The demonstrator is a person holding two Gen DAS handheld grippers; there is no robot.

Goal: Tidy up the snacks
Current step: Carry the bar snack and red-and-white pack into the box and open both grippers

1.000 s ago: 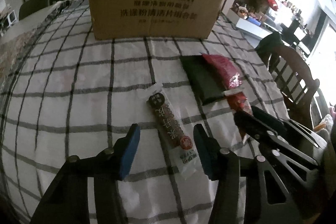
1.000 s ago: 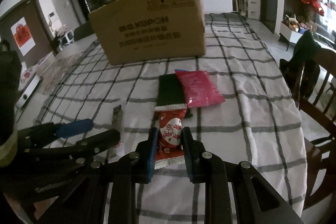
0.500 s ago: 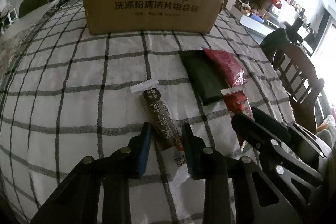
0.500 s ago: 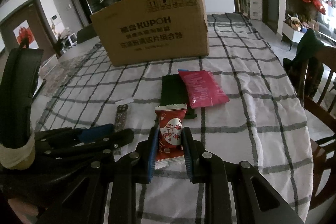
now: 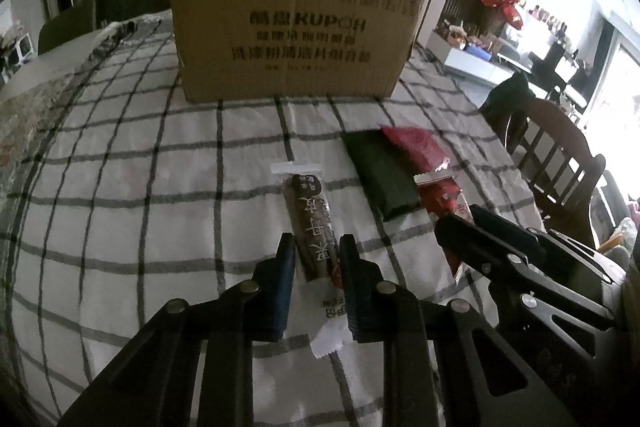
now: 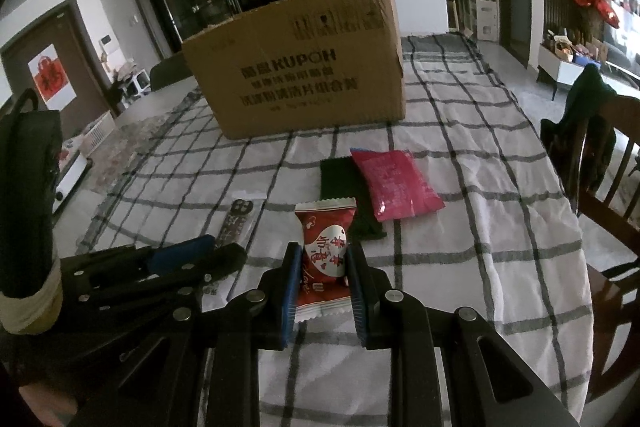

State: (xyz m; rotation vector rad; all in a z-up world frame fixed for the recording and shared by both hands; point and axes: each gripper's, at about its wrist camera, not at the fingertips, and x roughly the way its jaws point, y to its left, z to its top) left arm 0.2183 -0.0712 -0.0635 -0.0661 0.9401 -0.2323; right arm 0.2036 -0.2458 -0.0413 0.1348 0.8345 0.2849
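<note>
A brown snack bar (image 5: 310, 215) in a clear-ended wrapper lies on the checked tablecloth (image 5: 140, 187). My left gripper (image 5: 316, 247) is closing on its near half, and both blue pads touch its sides. A red snack packet (image 6: 326, 239) with a white heart is pinched between the pads of my right gripper (image 6: 322, 255), which is shut on it. Just beyond lie a dark green packet (image 6: 336, 175) and a pink packet (image 6: 396, 183), side by side. A cardboard box (image 6: 300, 67) stands at the back of the table. The right wrist view shows the left gripper (image 6: 208, 247) low on the left.
Wooden chairs (image 6: 608, 155) stand along the table's right edge, one with dark clothing on its back. The tablecloth's edge falls away at the near right. A patterned runner (image 5: 36, 107) lies at the table's far left. Bare cloth stretches between the packets and the box.
The left jaws have come together from wide apart onto the sides of the brown bar. The right gripper has kept its hold on the red packet and has barely moved.
</note>
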